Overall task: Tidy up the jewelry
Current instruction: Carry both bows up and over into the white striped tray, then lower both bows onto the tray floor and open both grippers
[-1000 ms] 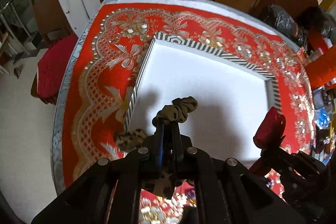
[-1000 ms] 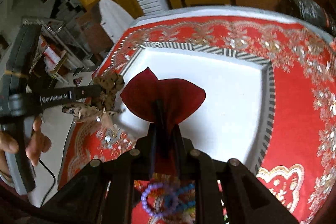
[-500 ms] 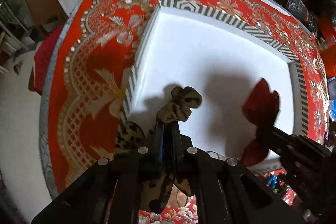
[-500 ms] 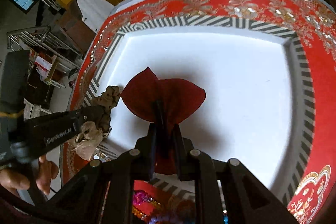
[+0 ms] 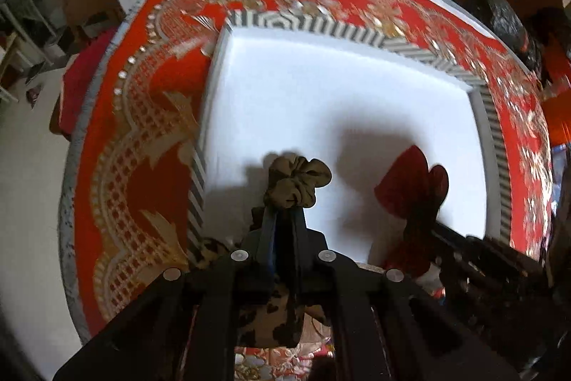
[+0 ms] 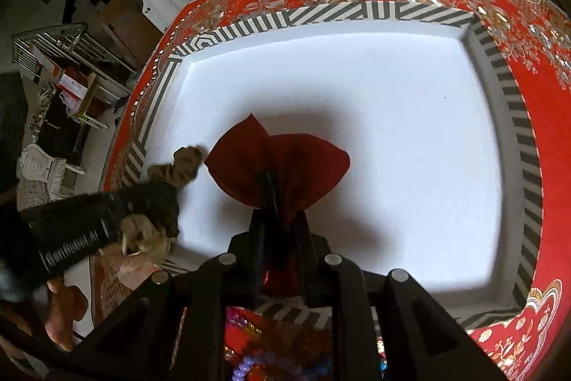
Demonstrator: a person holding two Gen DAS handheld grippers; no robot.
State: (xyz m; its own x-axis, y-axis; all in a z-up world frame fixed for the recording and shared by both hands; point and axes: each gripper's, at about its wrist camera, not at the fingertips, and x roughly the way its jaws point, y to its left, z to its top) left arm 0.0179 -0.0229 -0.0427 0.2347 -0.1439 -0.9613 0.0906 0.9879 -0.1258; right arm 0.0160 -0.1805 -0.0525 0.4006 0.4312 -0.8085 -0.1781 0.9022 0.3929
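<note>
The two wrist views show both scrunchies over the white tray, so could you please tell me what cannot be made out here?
- Left wrist view: the leopard-print item is mostly hidden behind the left gripper.
- Right wrist view: the bead strands are cut off by the bottom edge and the right gripper.
- Both views: whether the olive scrunchie or red scrunchie touches the tray floor.

Olive scrunchie [image 5: 298, 181], red pouch [image 6: 282, 165] above tray [image 6: 514, 102]

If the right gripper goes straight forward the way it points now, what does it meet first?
Most likely the white floor of the tray. The right gripper, shut on the red pouch, points down into it, and nothing else lies ahead. Height above the floor is unclear.
</note>
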